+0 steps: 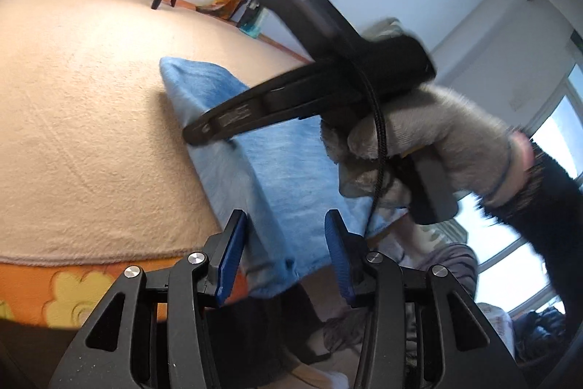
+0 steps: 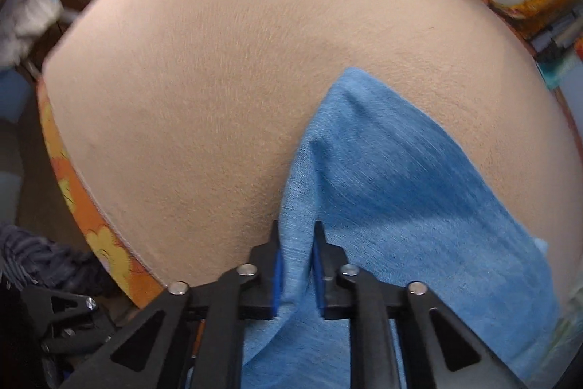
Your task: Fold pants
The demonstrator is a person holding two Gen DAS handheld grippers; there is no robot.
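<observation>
Left tongs point(image 1: 284, 254): blue pads apart, nothing gripped, poised over near edge of pants point(image 1: 277, 166). Pants: blue denim, lying on beige blanket point(image 1: 91, 104), near end hanging over blanket's front edge. Right tongs point(image 2: 296, 265): clamped on bunched fold of pants. Step, likely: mid-fold, right side holding fabric, left lining up grasp. Next move calls for left closing on edge beside right, then carrying both across. Hard to tell: waistband or hem; motion blur; pants cut off below.
</observation>
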